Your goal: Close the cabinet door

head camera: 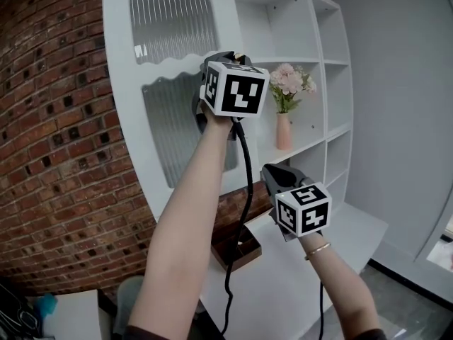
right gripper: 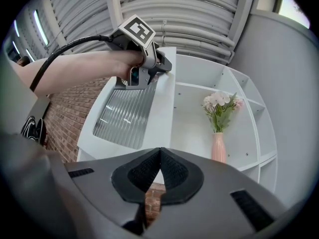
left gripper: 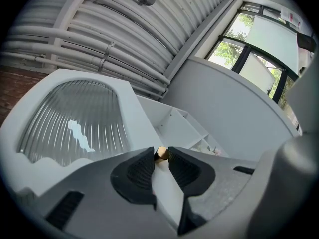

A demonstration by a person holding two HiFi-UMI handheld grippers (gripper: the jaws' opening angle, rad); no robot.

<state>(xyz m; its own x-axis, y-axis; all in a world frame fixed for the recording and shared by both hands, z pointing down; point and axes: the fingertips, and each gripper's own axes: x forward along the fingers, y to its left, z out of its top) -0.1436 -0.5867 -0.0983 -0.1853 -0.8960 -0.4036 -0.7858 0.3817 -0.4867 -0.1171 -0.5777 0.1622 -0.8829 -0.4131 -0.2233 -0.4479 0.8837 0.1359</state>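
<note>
The white cabinet door [head camera: 124, 83] with ribbed glass panes stands swung open to the left of the shelves [head camera: 311, 62]. My left gripper [head camera: 237, 57] is raised at the door's free edge. In the left gripper view its pads [left gripper: 142, 171] close around a small brass knob [left gripper: 161, 154] on that edge of the door [left gripper: 134, 118]. The right gripper view shows the same grip [right gripper: 167, 66] at the top of the door [right gripper: 162, 108]. My right gripper [head camera: 272, 176] hangs lower, in front of the shelves, with its jaws [right gripper: 160, 151] shut on nothing.
A pink vase with pale flowers [head camera: 284, 129] stands on a middle shelf, also in the right gripper view [right gripper: 218, 146]. A brick wall [head camera: 56, 154] lies behind the door. Below are a white counter [head camera: 347, 225] and a wooden box [head camera: 237, 250].
</note>
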